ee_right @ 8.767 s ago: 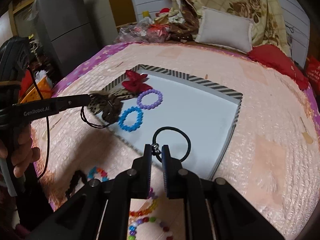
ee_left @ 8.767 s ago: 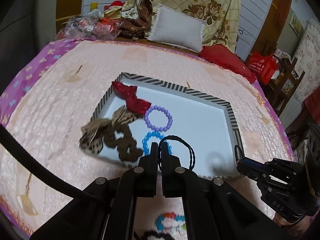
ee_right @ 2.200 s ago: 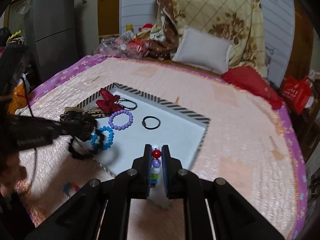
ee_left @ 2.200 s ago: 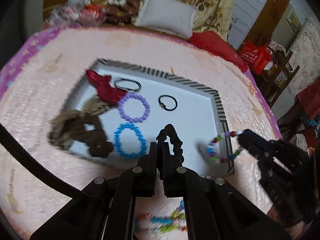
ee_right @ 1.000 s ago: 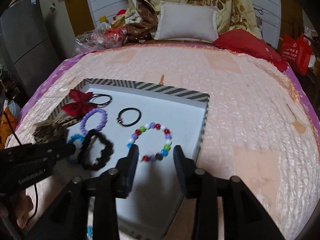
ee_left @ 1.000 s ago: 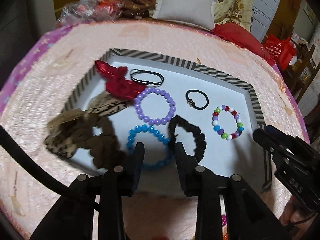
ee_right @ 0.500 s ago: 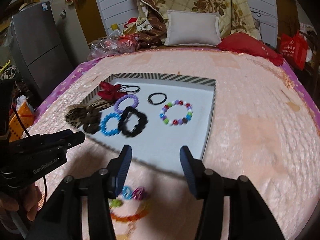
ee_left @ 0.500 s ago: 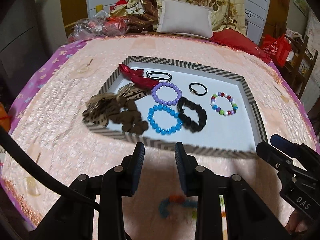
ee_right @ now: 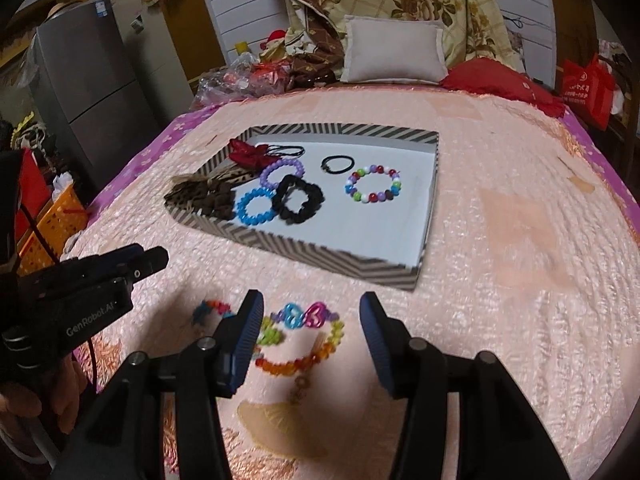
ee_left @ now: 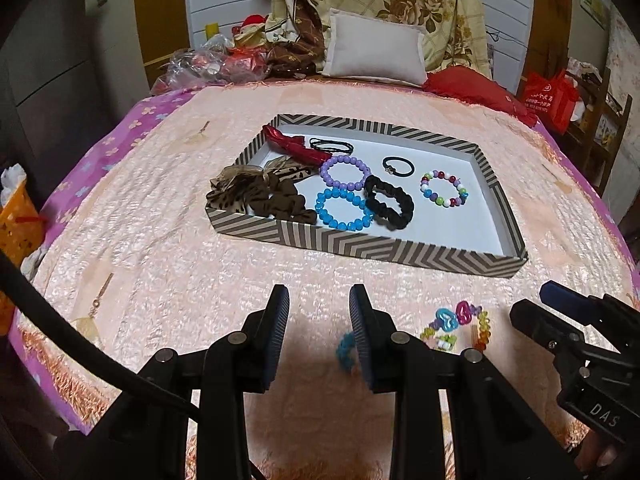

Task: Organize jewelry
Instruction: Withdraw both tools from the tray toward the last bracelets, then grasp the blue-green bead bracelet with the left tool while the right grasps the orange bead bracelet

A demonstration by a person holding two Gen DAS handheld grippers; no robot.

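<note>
A striped tray lies on the pink bedspread. In it are a red bow, thin black ties, a purple bead bracelet, a blue bead bracelet, a black scrunchie, a small black tie, a multicolour bead bracelet and brown leopard scrunchies. A colourful chain bracelet and a smaller blue one lie on the bedspread in front of the tray. My left gripper is open and empty. My right gripper is open above the chain bracelet.
A white pillow, a red cushion, floral bedding and plastic bags sit at the bed's far end. A grey fridge and orange basket stand left of the bed, a red bag to the right.
Both grippers let go of the black scrunchie and the multicolour bracelet in the tray, opened, and pulled back toward the near edge of the bed, above the loose bracelets.
</note>
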